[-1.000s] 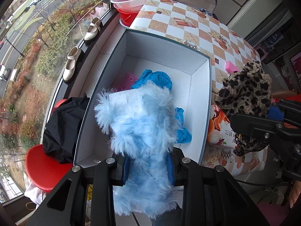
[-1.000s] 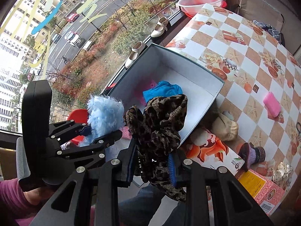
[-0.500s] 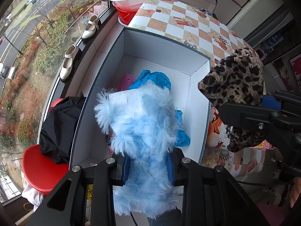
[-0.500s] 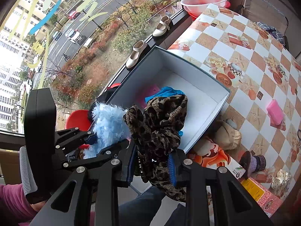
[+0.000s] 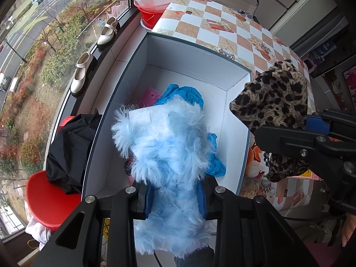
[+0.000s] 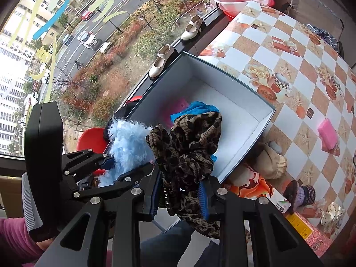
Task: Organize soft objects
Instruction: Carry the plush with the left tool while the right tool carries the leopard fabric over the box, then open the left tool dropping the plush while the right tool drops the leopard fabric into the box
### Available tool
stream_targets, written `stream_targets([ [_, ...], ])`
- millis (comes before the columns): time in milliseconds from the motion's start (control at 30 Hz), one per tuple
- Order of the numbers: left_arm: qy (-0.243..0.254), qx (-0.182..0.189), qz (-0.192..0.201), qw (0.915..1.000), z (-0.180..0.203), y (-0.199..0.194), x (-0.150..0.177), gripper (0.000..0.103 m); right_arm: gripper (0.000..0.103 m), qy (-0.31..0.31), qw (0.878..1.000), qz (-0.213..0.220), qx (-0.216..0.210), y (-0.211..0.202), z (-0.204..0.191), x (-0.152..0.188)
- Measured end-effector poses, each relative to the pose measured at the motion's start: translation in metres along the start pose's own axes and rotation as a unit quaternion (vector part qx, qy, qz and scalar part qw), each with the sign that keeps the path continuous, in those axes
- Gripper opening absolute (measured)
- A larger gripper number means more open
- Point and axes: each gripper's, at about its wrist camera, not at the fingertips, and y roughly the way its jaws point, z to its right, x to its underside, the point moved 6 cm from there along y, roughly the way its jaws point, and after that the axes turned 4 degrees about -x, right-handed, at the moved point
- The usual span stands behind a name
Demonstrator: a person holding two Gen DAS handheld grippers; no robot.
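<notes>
My left gripper (image 5: 175,198) is shut on a fluffy light-blue cloth (image 5: 164,146) and holds it above the near end of an open white-lined box (image 5: 195,71). My right gripper (image 6: 180,197) is shut on a leopard-print cloth (image 6: 189,146), held over the box's (image 6: 242,120) near right edge; it also shows in the left wrist view (image 5: 273,102). Inside the box lie a blue cloth (image 5: 184,94) and a pink piece (image 5: 151,95). The left gripper with the fluffy cloth (image 6: 131,140) shows to the left in the right wrist view.
The box sits on a checkered table (image 6: 300,62). A pink sponge (image 6: 327,133), a beige soft item (image 6: 269,162) and a purple sock (image 6: 304,194) lie on the table. Two shoes (image 5: 83,73) stand on the window sill. A black cloth (image 5: 69,149) lies on a red stool (image 5: 46,200).
The right gripper with the leopard cloth has moved left toward and over the box's right edge. The left gripper keeps holding the fluffy cloth above the box, shifted slightly.
</notes>
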Motion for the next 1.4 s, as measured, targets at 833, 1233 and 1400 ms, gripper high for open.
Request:
stream_targets([
  [833, -0.026, -0.006, 0.003, 0.9996, -0.007, 0.016, -0.018, 0.035, 0.031, -0.001, 1.0, -0.011, 0.003, 0.012, 0.011, -0.028],
  [1233, -0.005, -0.054, 0.003, 0.9985, -0.004, 0.017, -0.02, 0.082, 0.076, 0.021, 1.0, -0.007, 0.004, 0.012, 0.018, -0.035],
  [1400, -0.021, -0.035, 0.007, 0.9991, -0.005, 0.012, -0.022, 0.082, 0.103, 0.055, 0.998, 0.008, 0.003, -0.004, 0.034, -0.033],
])
